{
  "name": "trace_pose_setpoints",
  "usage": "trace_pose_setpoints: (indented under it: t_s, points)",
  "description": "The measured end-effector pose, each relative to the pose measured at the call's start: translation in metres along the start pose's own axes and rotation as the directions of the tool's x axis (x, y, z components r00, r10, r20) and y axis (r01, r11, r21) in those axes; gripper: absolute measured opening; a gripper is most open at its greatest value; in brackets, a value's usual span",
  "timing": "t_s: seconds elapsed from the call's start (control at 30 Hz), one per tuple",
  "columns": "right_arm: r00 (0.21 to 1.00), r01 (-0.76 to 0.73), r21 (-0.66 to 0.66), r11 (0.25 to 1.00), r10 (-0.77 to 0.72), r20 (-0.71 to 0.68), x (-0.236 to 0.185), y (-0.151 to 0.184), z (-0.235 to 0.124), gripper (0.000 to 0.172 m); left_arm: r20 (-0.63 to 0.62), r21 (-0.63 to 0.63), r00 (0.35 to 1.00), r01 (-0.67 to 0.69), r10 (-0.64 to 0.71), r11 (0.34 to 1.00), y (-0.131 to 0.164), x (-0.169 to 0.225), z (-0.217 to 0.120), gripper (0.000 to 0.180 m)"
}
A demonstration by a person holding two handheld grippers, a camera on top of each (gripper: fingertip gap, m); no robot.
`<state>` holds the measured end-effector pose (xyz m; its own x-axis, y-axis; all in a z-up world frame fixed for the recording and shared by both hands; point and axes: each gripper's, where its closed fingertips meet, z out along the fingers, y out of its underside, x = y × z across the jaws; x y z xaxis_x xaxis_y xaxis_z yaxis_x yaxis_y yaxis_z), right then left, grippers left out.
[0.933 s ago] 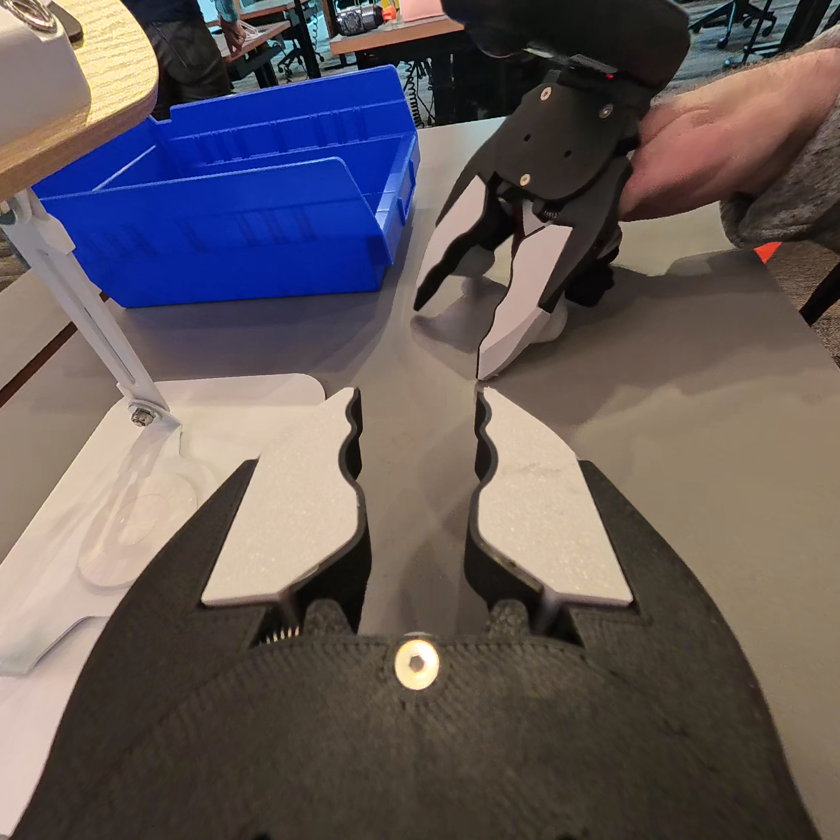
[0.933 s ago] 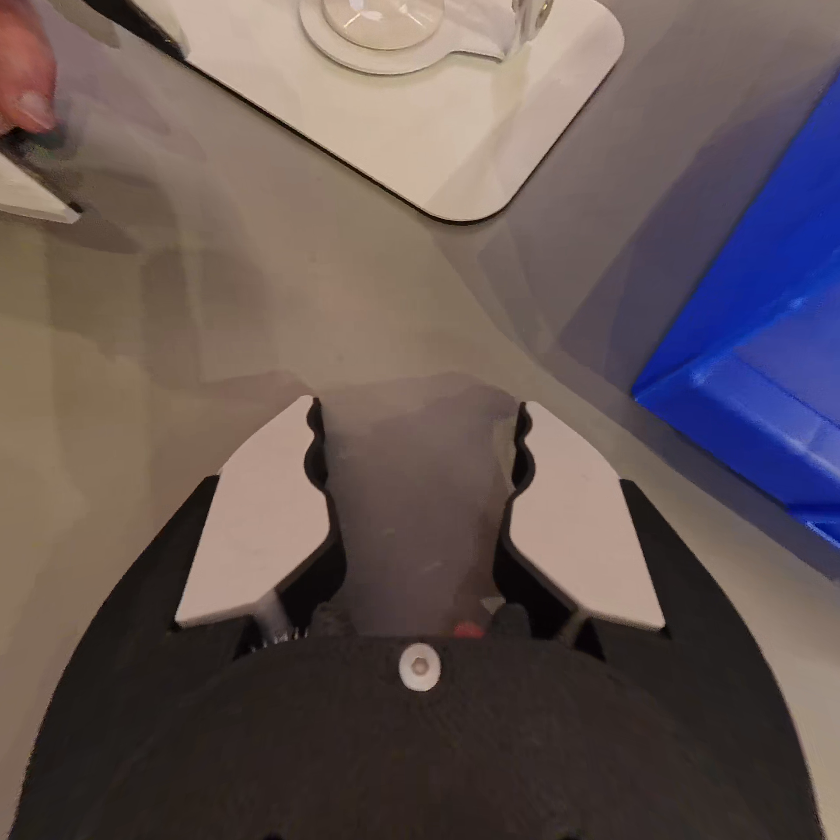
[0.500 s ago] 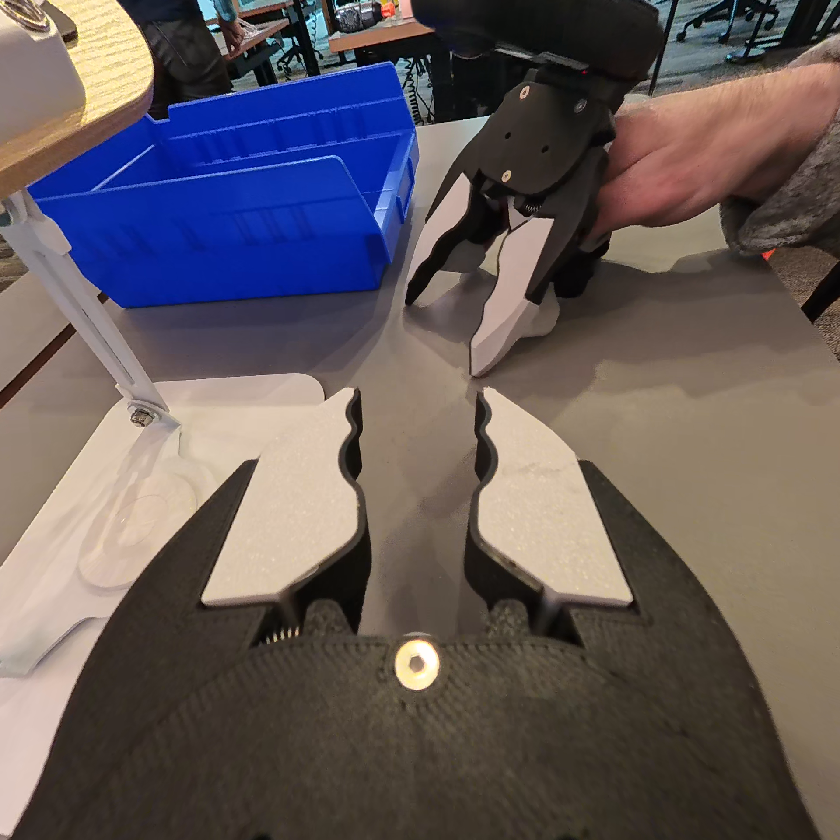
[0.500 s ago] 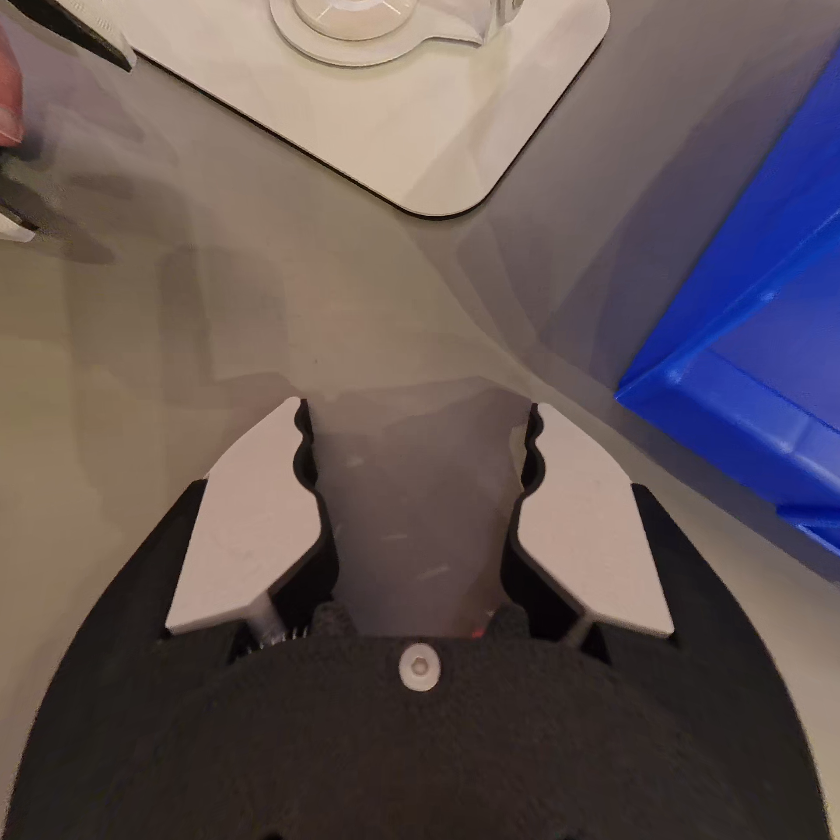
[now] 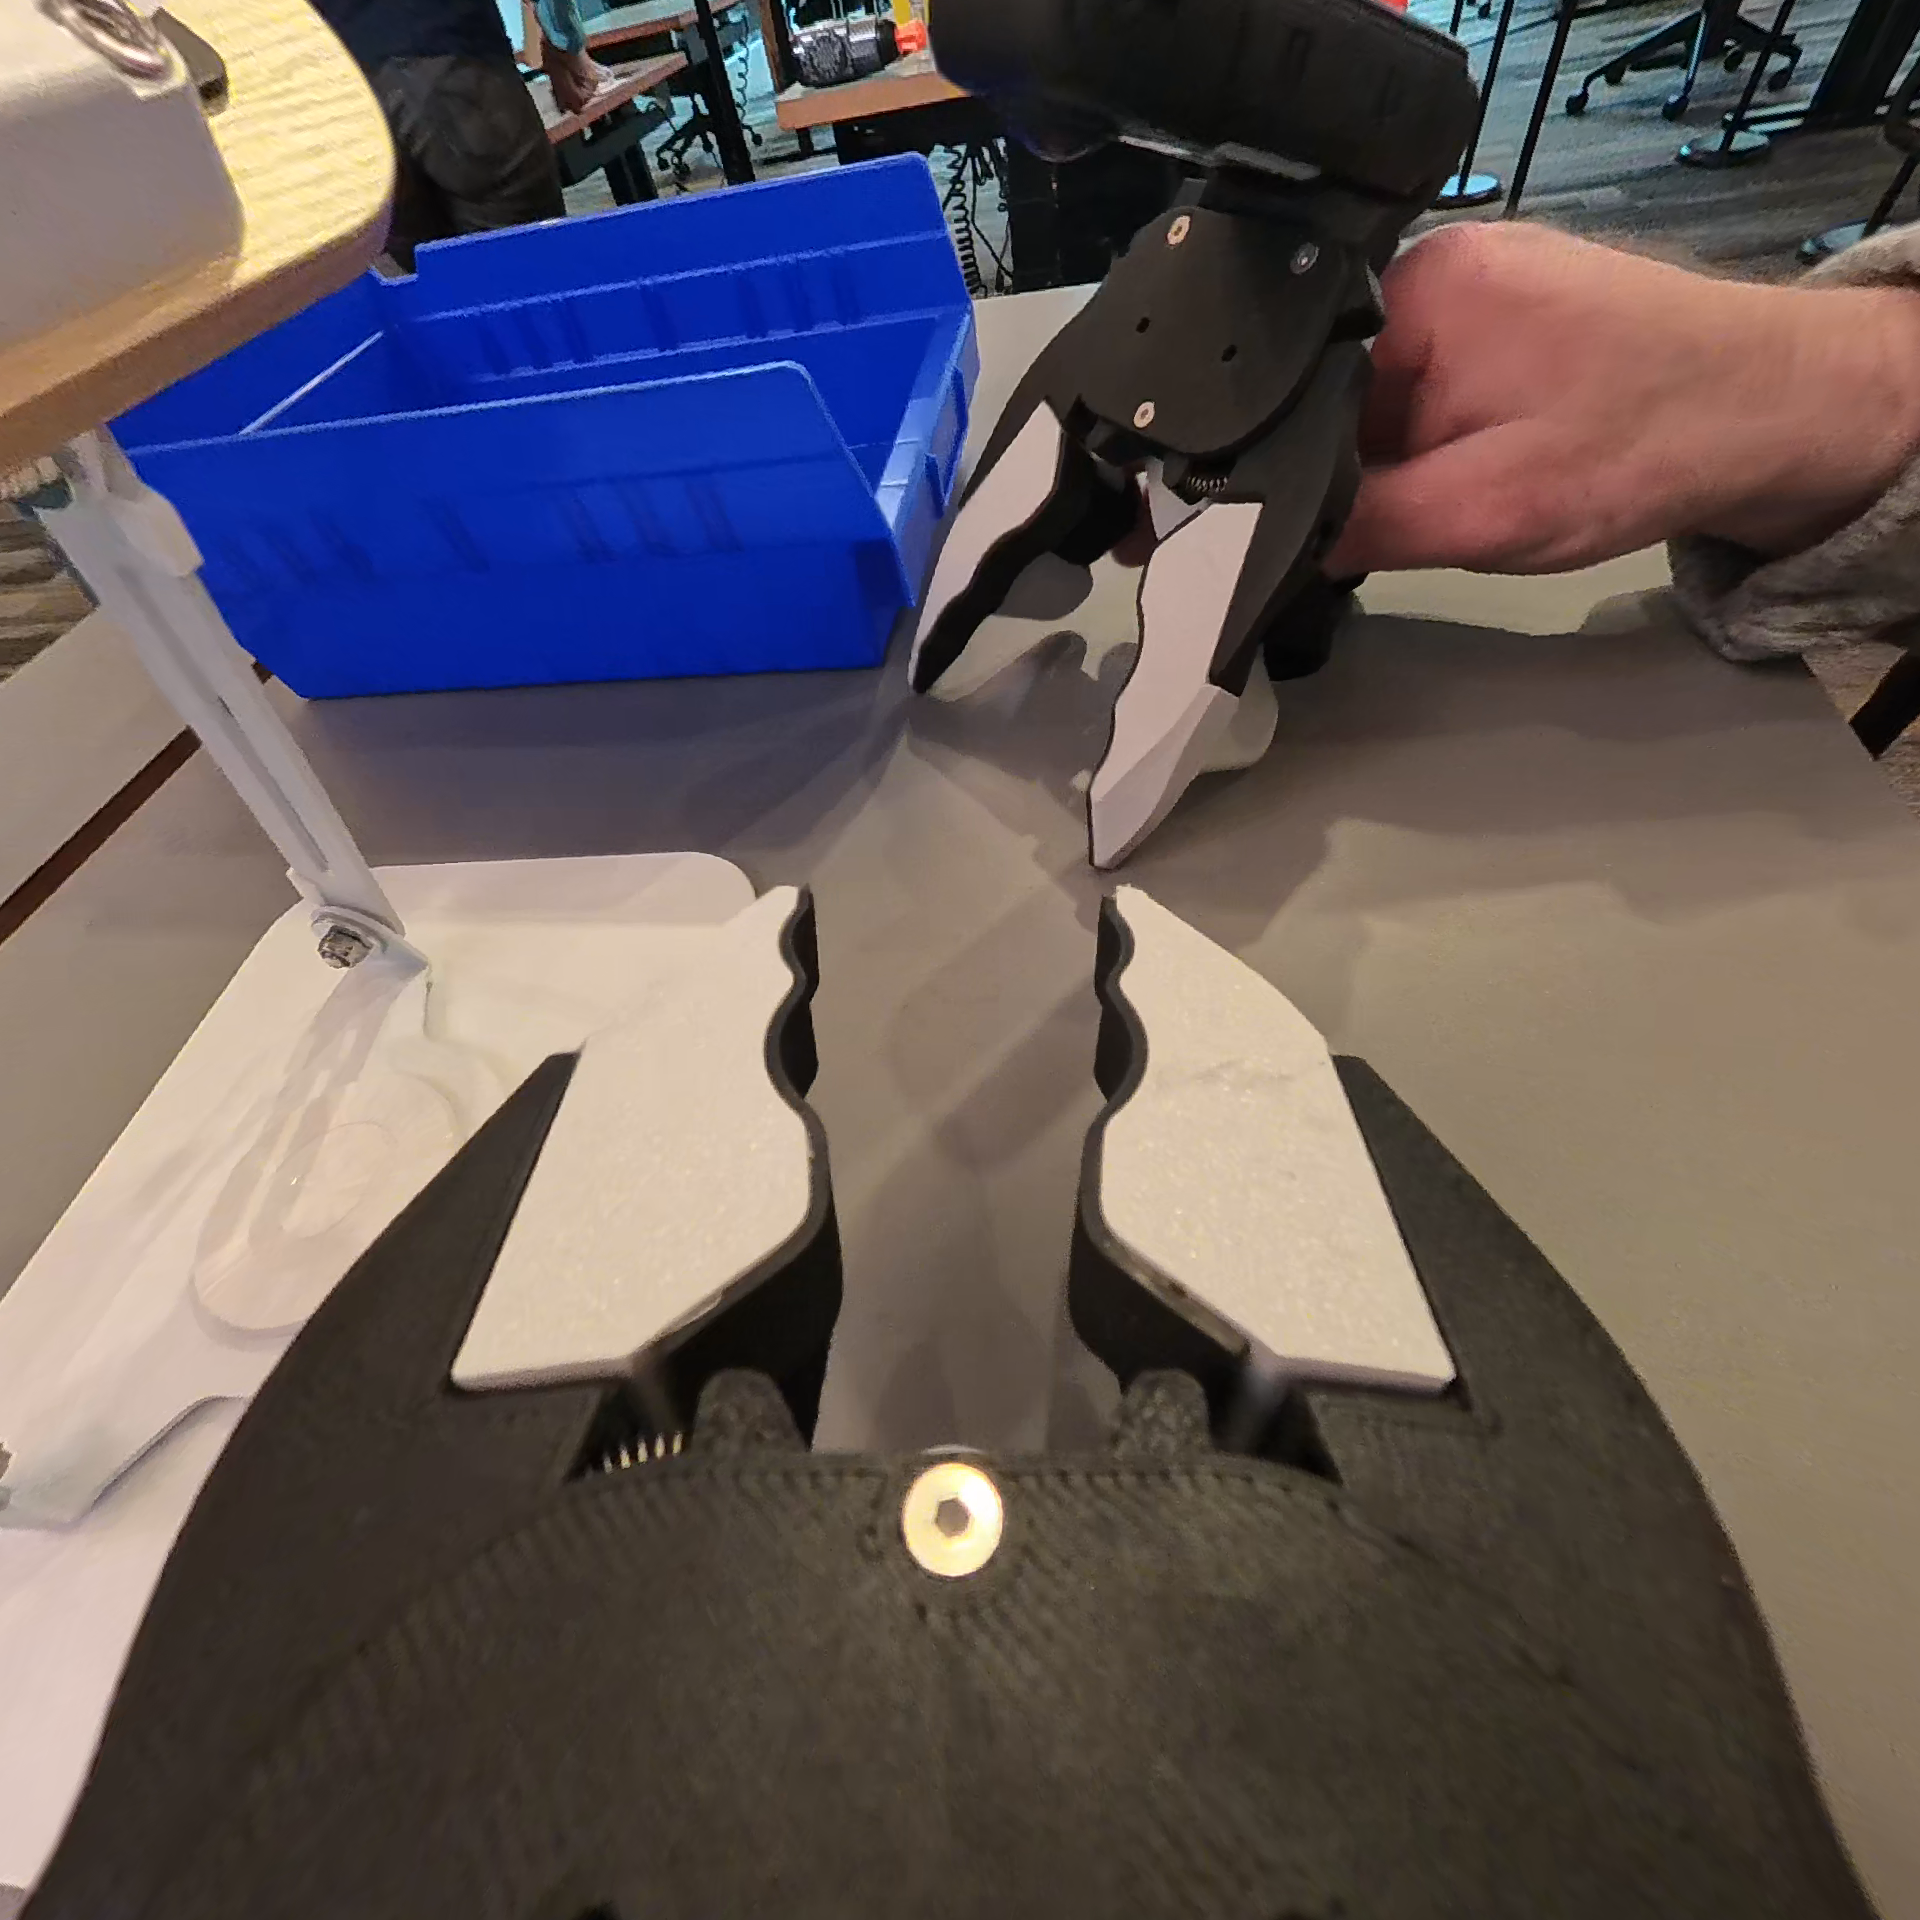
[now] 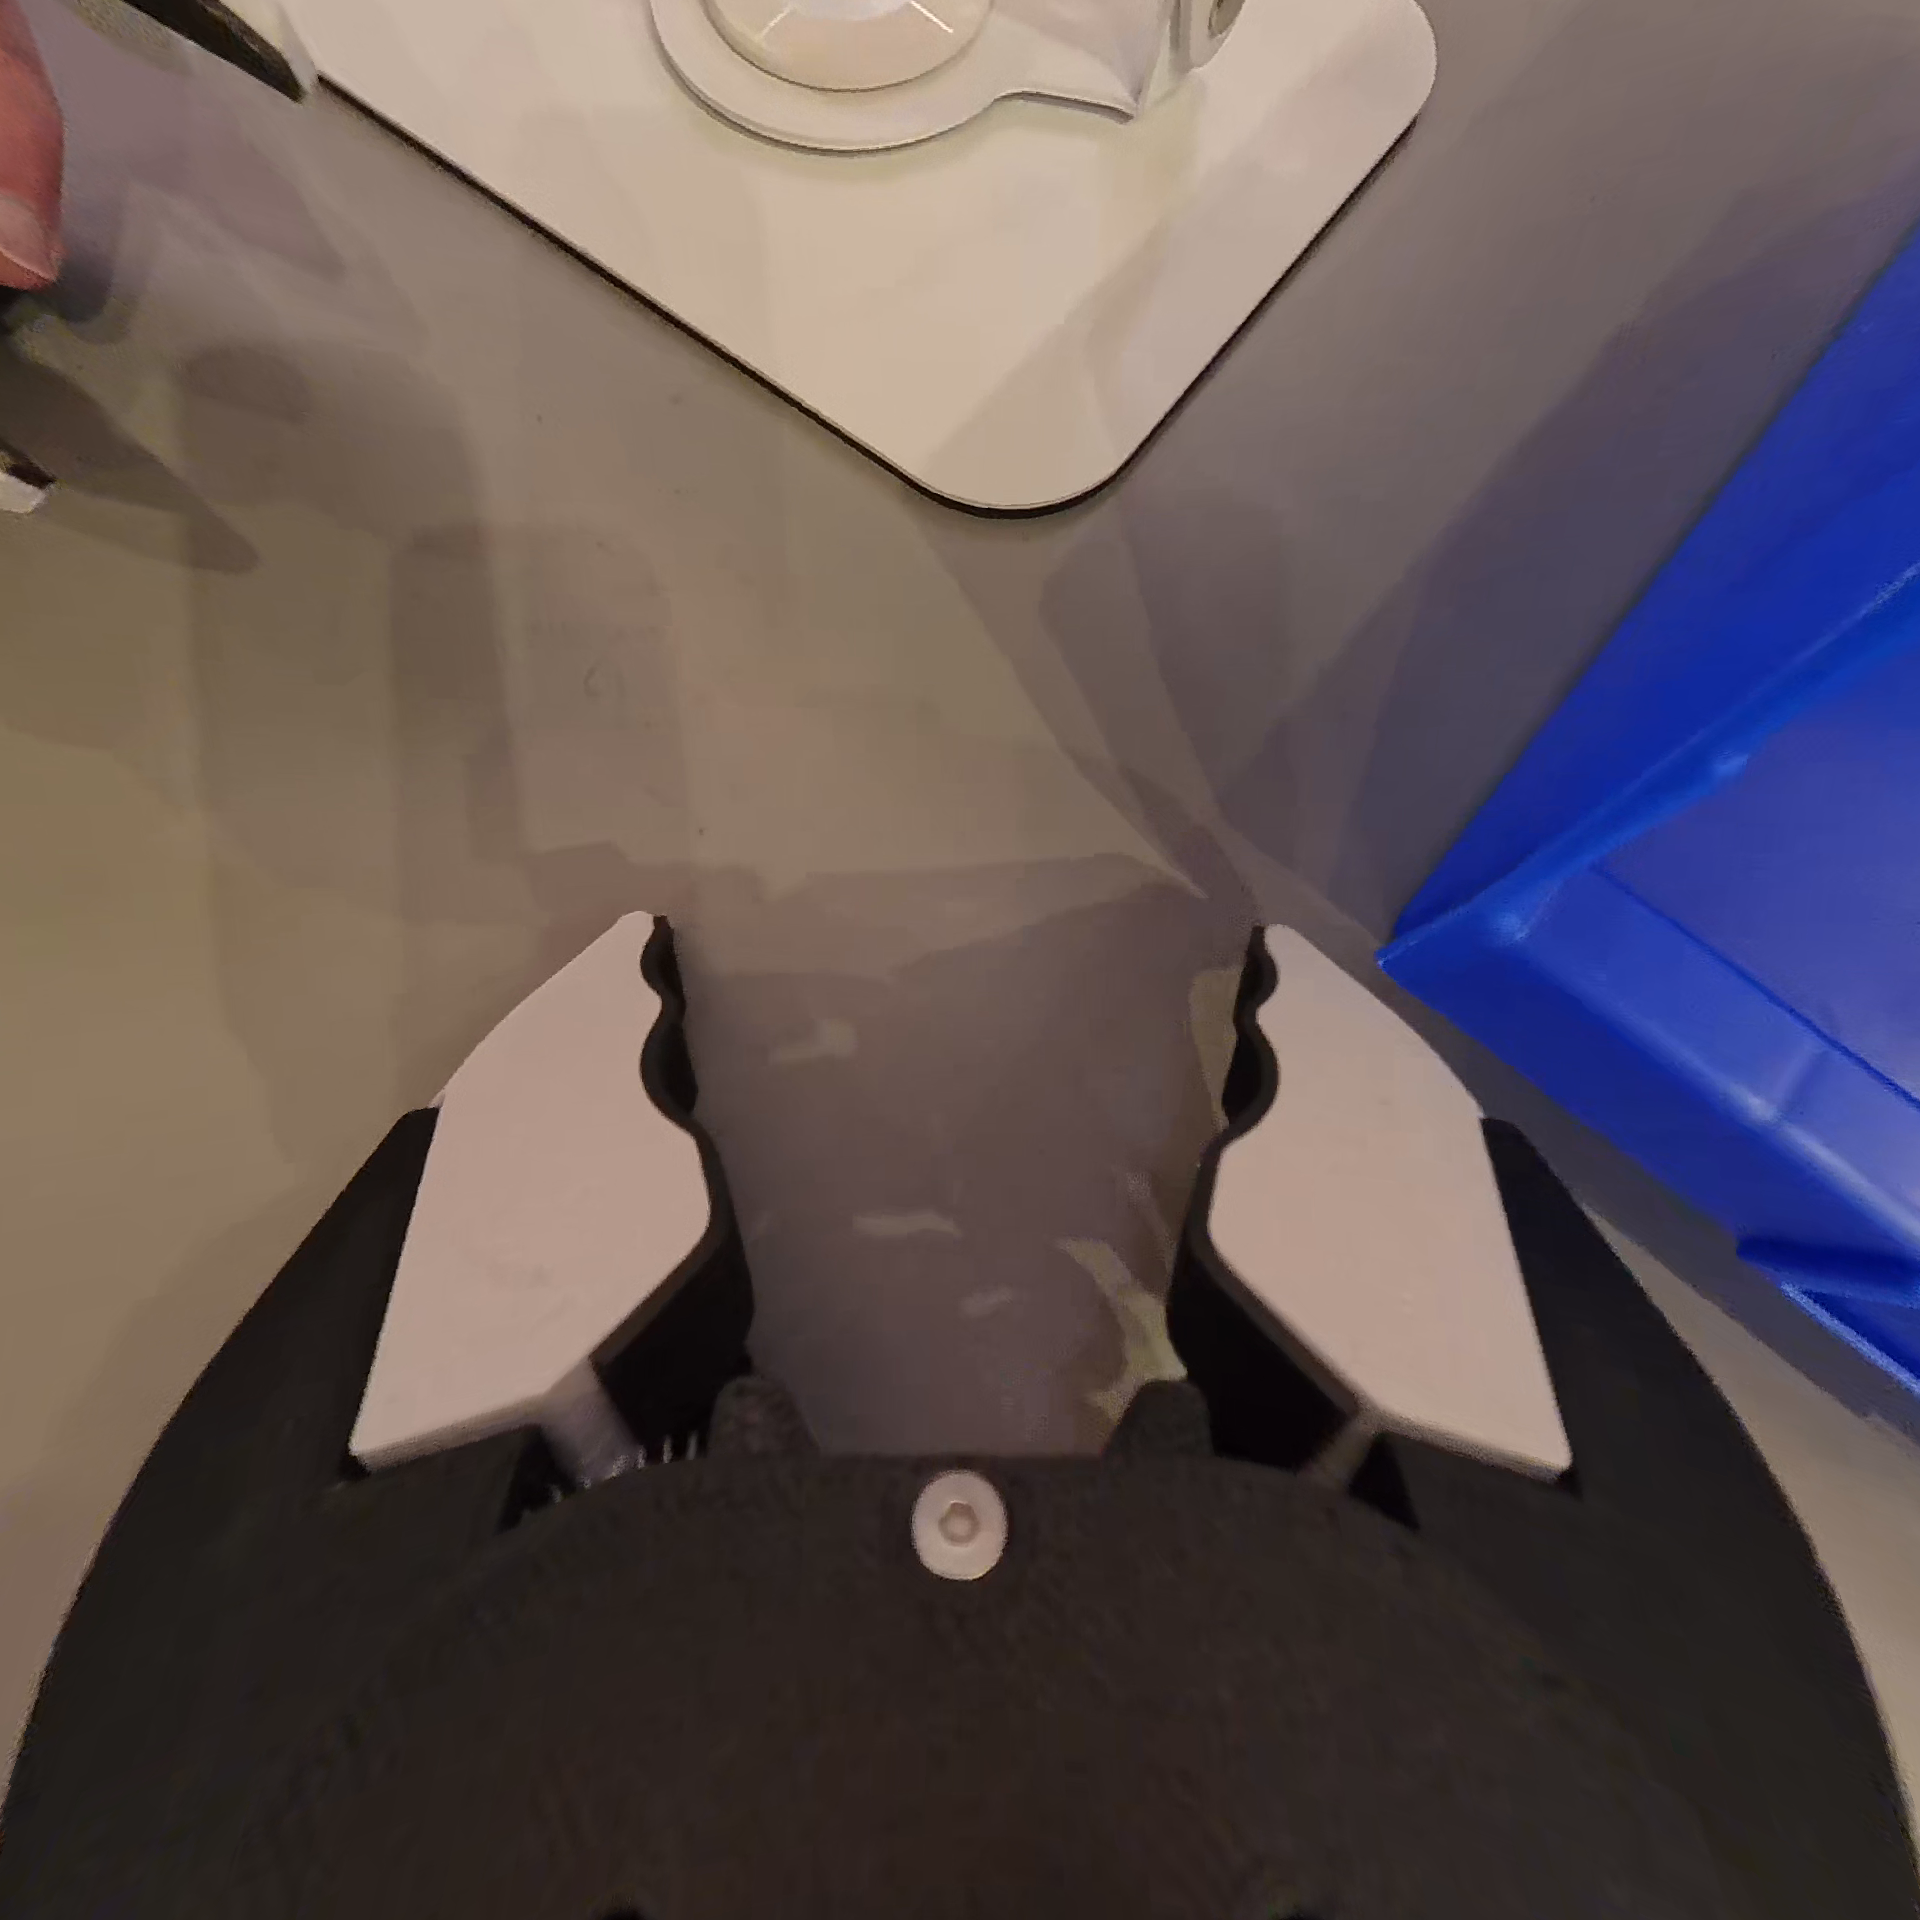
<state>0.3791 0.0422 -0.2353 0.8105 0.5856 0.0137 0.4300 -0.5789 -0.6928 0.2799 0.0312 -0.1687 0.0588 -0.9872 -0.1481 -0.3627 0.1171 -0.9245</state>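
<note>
Blue bin [image 5: 520, 540] is the biggest thing on the grey table [image 5: 1455, 1039]. It stands open-topped at the far left of my left wrist view, and I can see nothing inside the part of it that shows. In the right wrist view its corner [image 6: 1714, 831] sits just off the right-hand fingertip, near but apart.

My right gripper [image 6: 956, 935] has its jaws spread wide and nothing is gripped between them. Only table surface shows in the gap, with a few pale smears I cannot identify. From the left camera I see that same gripper [image 5: 1008, 769] tilted steeply nose-down, held by a hand [image 5: 1610, 416] in a grey sleeve. One fingertip is at the tabletop, though I cannot tell whether it truly touches. A small whitish shape shows behind that finger, and I cannot make out what it is.

My left gripper [image 5: 956, 904] is also parted, by a more moderate gap. It holds nothing, and bare table shows between the pads. Its right tip sits close to the other gripper's lower tip, apart from it.

To the left lies a white mat [image 5: 520, 914] with rounded corners. It carries a clear suction-cup base [image 6: 831, 62] and a white bracket [image 5: 229, 707] that rises to a wooden board [image 5: 260, 208].
</note>
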Motion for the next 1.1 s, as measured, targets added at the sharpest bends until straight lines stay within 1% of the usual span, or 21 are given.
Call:
trace_pose_setpoints:
  t_s: [0.03,0.57,0.77,1.03,1.1]
  points:
    - [1.0,-0.01,-0.004,1.0,0.01,0.002,0.001,0.0,0.0,0.105,0.004,0.004,1.0,0.006,-0.006,1.0,0.0,-0.001,0.0,0.051]
    - [1.0,-0.006,-0.005,1.0,0.006,0.004,0.001,0.0,0.001,0.106,0.019,0.006,1.0,0.02,-0.02,1.0,-0.001,-0.005,-0.001,0.051]
    - [1.0,-0.005,-0.004,1.0,0.005,0.004,0.001,0.0,0.001,0.106,0.047,0.016,0.998,0.046,-0.047,0.999,-0.001,-0.011,-0.002,0.049]
    - [1.0,-0.005,-0.004,1.0,0.005,0.004,0.001,0.0,0.001,0.106,0.068,0.018,0.996,0.051,-0.052,0.999,-0.001,-0.014,-0.002,0.052]
    - [1.0,-0.005,-0.004,1.0,0.005,0.004,0.001,0.0,0.001,0.106,0.096,0.018,0.993,0.061,-0.063,0.998,-0.001,-0.019,-0.002,0.051]
